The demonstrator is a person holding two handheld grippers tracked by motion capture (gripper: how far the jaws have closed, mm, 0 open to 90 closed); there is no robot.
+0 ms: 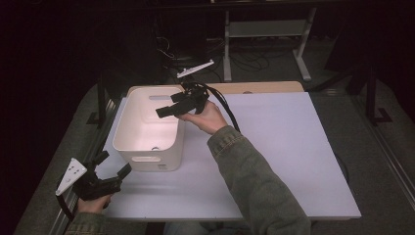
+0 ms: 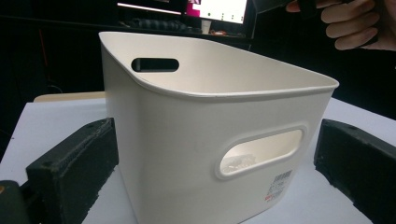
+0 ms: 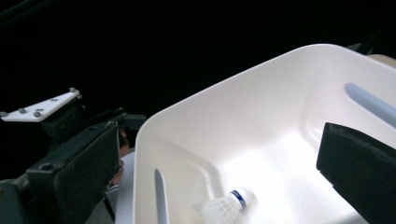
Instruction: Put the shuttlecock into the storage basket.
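Observation:
A white plastic bin (image 1: 147, 128) with slot handles stands on the left part of the white table (image 1: 279, 147). On its floor lies a white shuttlecock (image 3: 223, 206) with a blue-banded cork; it also shows through the near handle slot (image 2: 239, 161). My right gripper (image 1: 165, 110) hangs over the bin's right rim and points down into it. Its jaws stand wide apart with nothing between them (image 3: 215, 140). My left gripper (image 1: 116, 164) rests low at the table's front left, aimed at the bin's near corner (image 2: 205, 140). Its jaws are open and clear of the walls.
A wooden strip (image 1: 254, 87) runs along the table's back edge. Behind it stand a desk frame (image 1: 266, 29) and cables on the dark floor. Lit monitors (image 2: 217, 9) glow beyond the bin. Bare tabletop stretches to the right of the bin.

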